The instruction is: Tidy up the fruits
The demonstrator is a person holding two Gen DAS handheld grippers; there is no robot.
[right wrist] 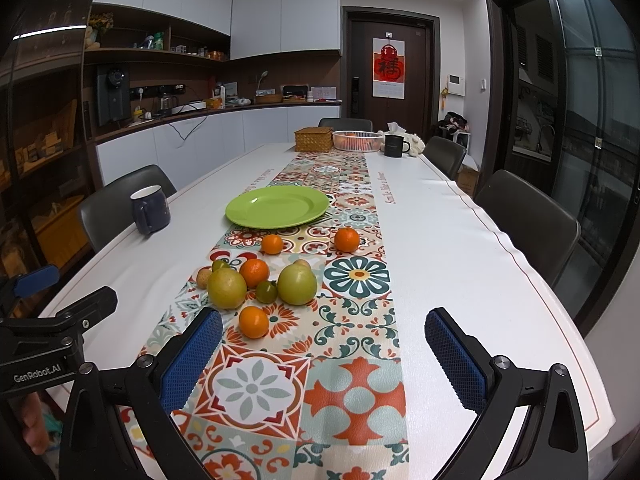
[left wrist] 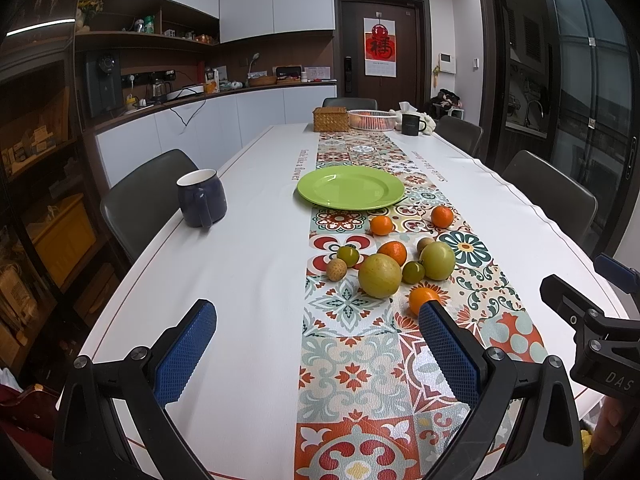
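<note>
1. We hold our left gripper [left wrist: 316, 344] spread wide and empty above the table [left wrist: 248, 280].
2. Our right gripper [right wrist: 324, 350] is likewise spread, empty.
3. The fruits [right wrist: 260, 284] lie clustered on the runner just ahead of both, short of the green plate [right wrist: 277, 208].

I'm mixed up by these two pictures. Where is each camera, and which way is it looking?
Left wrist: on the left gripper, low over the table's near end, looking along it at the fruit pile; right gripper shows at right.
Right wrist: on the right gripper, same direction; left gripper at left.
Shared: green plate, navy mug, far door.
</note>
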